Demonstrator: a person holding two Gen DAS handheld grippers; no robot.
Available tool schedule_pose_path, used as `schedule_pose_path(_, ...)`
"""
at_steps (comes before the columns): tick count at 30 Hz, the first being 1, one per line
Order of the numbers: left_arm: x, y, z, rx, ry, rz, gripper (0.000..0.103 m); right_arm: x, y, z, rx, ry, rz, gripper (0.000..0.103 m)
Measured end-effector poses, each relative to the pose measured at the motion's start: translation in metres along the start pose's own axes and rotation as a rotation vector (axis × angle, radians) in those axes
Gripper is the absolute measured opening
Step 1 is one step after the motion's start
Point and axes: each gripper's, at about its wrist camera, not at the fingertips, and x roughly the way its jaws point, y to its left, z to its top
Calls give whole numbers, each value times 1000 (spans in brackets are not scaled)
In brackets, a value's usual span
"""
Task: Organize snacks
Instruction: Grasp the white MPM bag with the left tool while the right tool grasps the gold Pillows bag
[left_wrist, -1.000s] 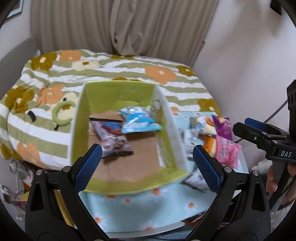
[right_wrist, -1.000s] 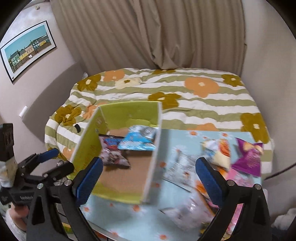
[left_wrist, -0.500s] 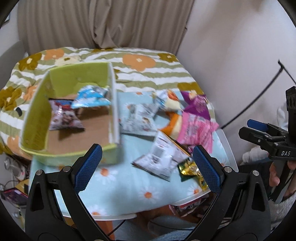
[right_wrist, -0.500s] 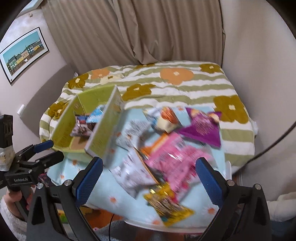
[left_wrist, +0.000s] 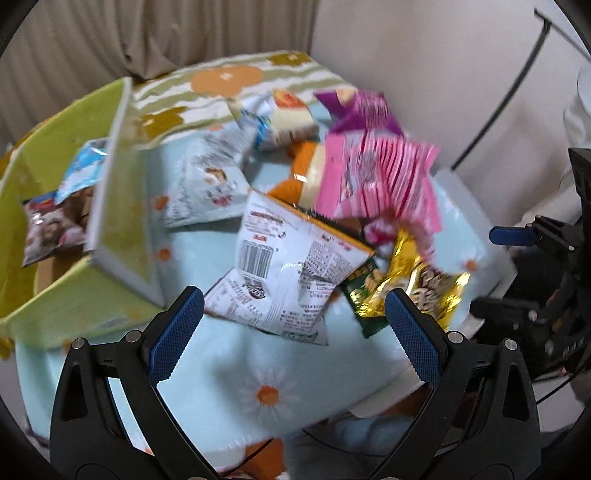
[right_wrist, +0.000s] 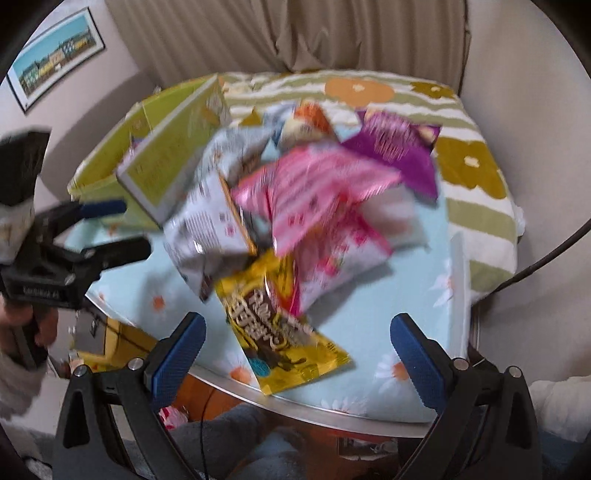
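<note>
**Both views swing from the box to the loose snacks**

Where a second ago both cameras looked into the green box (left_wrist: 70, 299), they now face the pile of snack bags on the tabletop (left_wrist: 303, 384) just right of it. Two bags already lie in the box, so sorting looks barely begun. The left gripper (left_wrist: 293, 332) and right gripper (right_wrist: 297, 350) hover with fingers wide and empty. Nearest are a white bag (left_wrist: 288, 273) and a yellow bag (right_wrist: 280, 332), likely next.

Both grippers, left gripper (left_wrist: 293, 321) and right gripper (right_wrist: 297, 349), have black triangular frames, silver screws and blue ribbed finger pads (left_wrist: 176, 334)
</note>
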Motion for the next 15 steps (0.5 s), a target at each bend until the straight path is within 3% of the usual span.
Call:
schedule_pose_path(5,36,1,5,82,50,16,98,36,8,-10,-26,30,16,100)
schedule_pose_path(12,67,1,13,147,114,-2,98,62,25,-10,-107,58,-25,99)
schedule_pose_path(15,76,1,15,163,139,-11,98,69,31,-10,-141,74,-47,89)
